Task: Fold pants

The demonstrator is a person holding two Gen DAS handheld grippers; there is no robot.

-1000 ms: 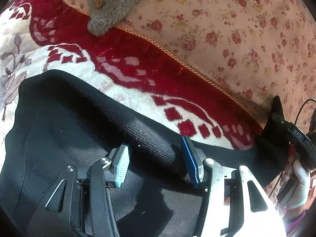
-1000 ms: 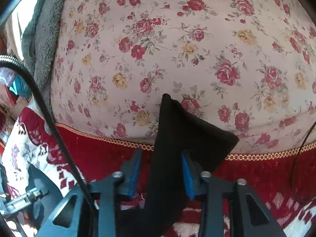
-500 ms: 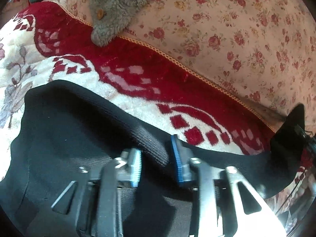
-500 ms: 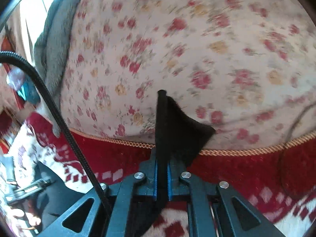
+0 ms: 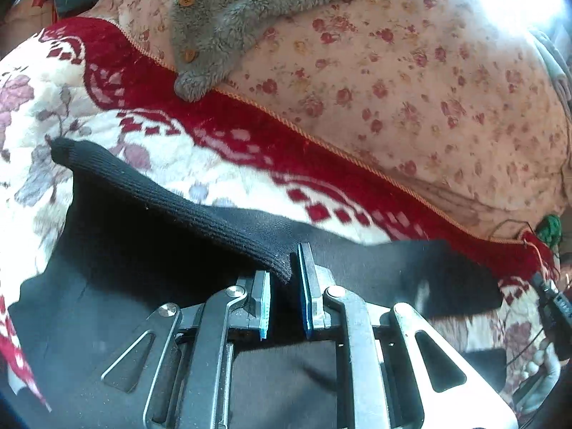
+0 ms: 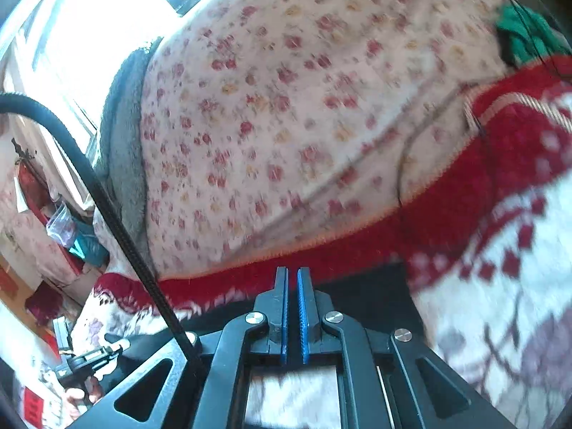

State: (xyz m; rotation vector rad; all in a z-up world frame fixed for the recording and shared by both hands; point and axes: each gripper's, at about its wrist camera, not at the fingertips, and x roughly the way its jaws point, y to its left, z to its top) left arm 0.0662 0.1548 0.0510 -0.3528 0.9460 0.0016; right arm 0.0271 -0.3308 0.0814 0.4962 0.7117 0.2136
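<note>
Your left gripper (image 5: 284,287) has silver metal arms with round screws and light blue ribbed pads (image 5: 264,307); your right gripper (image 6: 292,316) is black, with dark blue pads, silver screws and a black braided cable (image 6: 118,221) beside it

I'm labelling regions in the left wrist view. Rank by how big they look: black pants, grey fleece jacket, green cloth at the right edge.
1. pants, partly because nearest
2. jacket
3. green cloth, a mere scrap

Two low, close wrist views over the bed.
The left camera faces twelve o'clock over the black pants (image 5: 143,268); both views share the red-and-white blanket (image 5: 250,164) and floral quilt (image 6: 286,125), with the right view nearest.
</note>
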